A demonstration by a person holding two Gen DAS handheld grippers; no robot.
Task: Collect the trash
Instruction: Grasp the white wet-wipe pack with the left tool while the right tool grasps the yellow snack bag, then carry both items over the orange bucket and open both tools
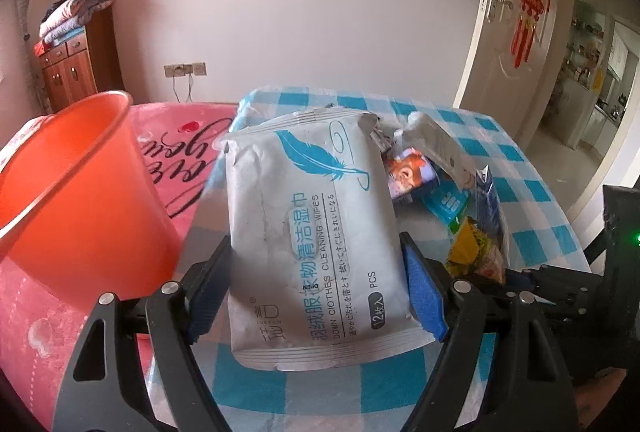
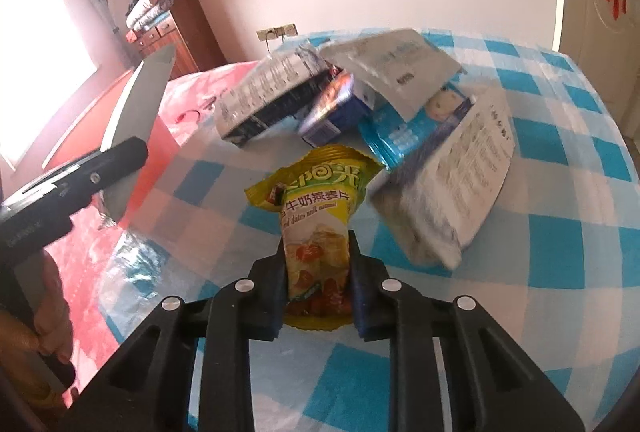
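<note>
Left wrist view: the left hand-held gripper point(image 1: 316, 284) is clamped on a grey wipes packet point(image 1: 316, 232), pads pressing its two long edges near the lower half. The packet is lifted off the checked tabletop point(image 1: 520, 160) and stands nearly upright between the fingers. It looks like a soft foil pouch, flat and probably nearly spent, so light; the film is smooth and could slide, so a hold across the width well below the top seal seems right. An orange bucket point(image 1: 76, 184) sits just to the left, mouth open, likely where the trash goes. More wrappers point(image 1: 424, 172) lie piled behind the packet

Right wrist view: the right hand-held gripper point(image 2: 318, 268) pinches a yellow snack wrapper point(image 2: 316, 216) at its lower end, jaws narrow, the top flaring out above them. The film looks thin, crinkly and weightless; it crushes readily, so a pinch anywhere holds. Behind it on the tabletop point(image 2: 560, 252) lie boxes and pouches point(image 2: 400, 104) overlapping one another; a white carton point(image 2: 452, 192) rests tilted just right of the wrapper
</note>
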